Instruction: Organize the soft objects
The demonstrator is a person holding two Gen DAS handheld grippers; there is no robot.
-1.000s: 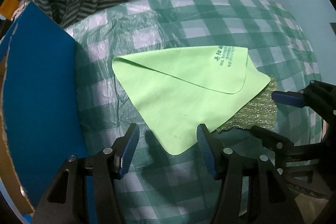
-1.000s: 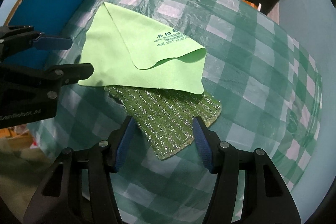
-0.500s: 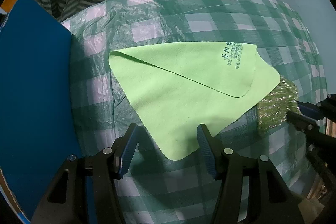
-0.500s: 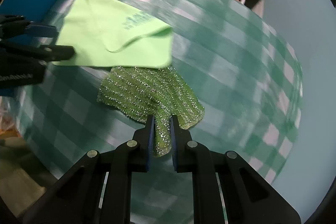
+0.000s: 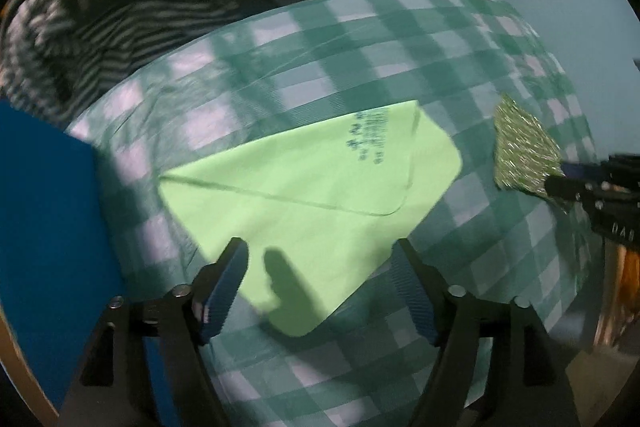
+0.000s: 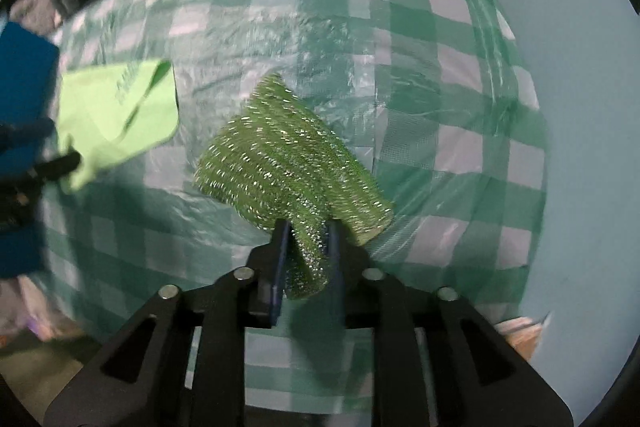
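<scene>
A light green microfiber cloth (image 5: 304,203), folded with dark print on it, lies flat on the green checked tablecloth (image 5: 360,59). My left gripper (image 5: 320,267) is open, its fingers either side of the cloth's near corner. My right gripper (image 6: 306,239) is shut on a glittery green scouring cloth (image 6: 280,163) and holds it off the table to the right of the light green cloth (image 6: 116,119). The scouring cloth (image 5: 524,155) also shows at the right edge of the left wrist view, pinched by the right gripper (image 5: 560,183).
A blue board (image 5: 48,227) lies at the table's left side. A pile of striped and dark clothing (image 5: 104,11) sits at the back left. A pale blue wall (image 6: 580,107) is on the right, past the table edge.
My right gripper closed on the scouring cloth, pulled it from under the light green cloth and carried it right. The left gripper stayed open and came closer over the light green cloth's corner.
</scene>
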